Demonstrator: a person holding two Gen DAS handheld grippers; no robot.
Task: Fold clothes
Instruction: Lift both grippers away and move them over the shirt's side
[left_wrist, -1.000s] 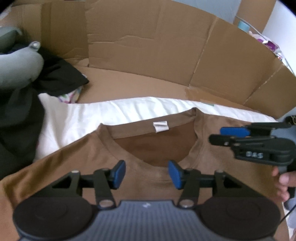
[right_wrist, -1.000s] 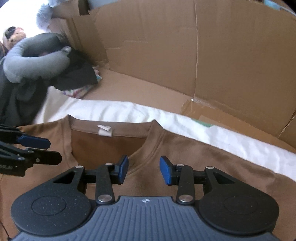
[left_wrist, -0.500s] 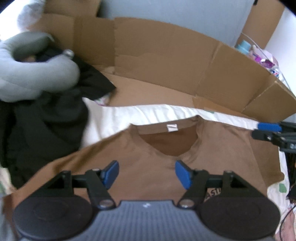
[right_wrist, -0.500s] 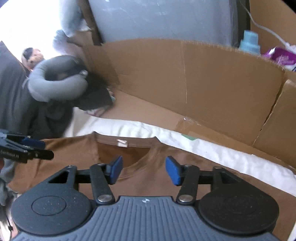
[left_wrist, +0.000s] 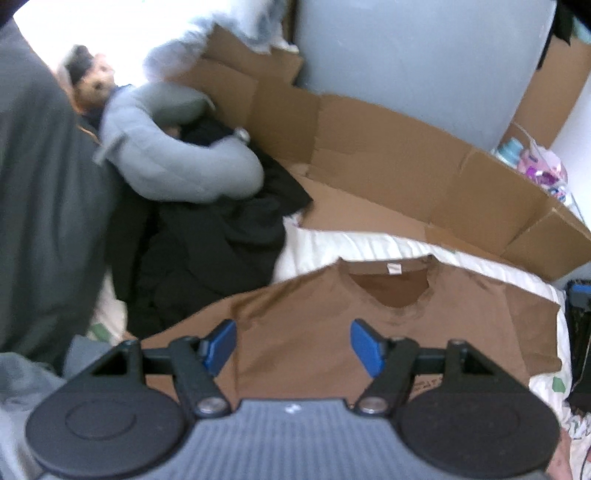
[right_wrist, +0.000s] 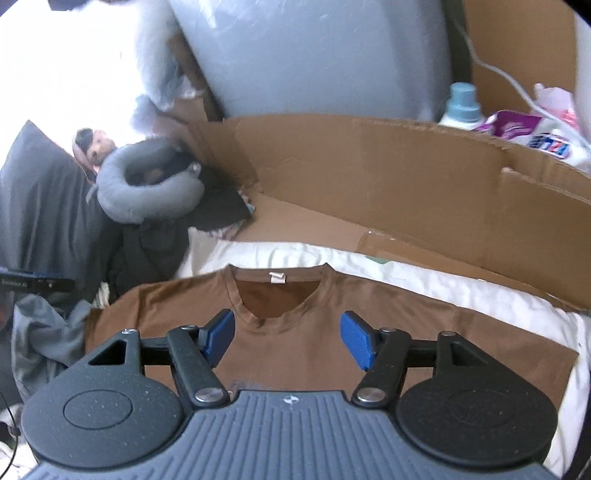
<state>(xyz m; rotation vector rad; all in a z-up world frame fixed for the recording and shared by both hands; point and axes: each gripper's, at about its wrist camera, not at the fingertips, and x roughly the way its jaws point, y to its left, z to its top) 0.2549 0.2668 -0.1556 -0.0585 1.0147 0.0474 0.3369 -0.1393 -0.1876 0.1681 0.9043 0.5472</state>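
Between the blue pads of the left gripper (left_wrist: 293, 341) nothing is held; its jaws stand wide, wider than a second ago. The right gripper (right_wrist: 287, 336) is still spreading its jaws, also with nothing between them. Both now hang well above the brown T-shirt (right_wrist: 306, 343), where a second ago they were low over its collar, so far more of the scene shows than before.

The shirt lies flat, front up, on white bedding (right_wrist: 424, 277), collar toward the far side, white neck label (right_wrist: 277, 277) visible, one sleeve reaching out left. It has not shifted. Beyond the bedding stands a wall of flattened cardboard (right_wrist: 369, 166). At far left a grey neck pillow (left_wrist: 173, 162) rests on a heap of dark clothes (left_wrist: 221, 236), with a doll (right_wrist: 92, 144) behind it, newly in view. At far right, past the cardboard, a bottle with a blue cap (right_wrist: 461, 107) and a purple-and-white packet (right_wrist: 517, 129) have come into sight.
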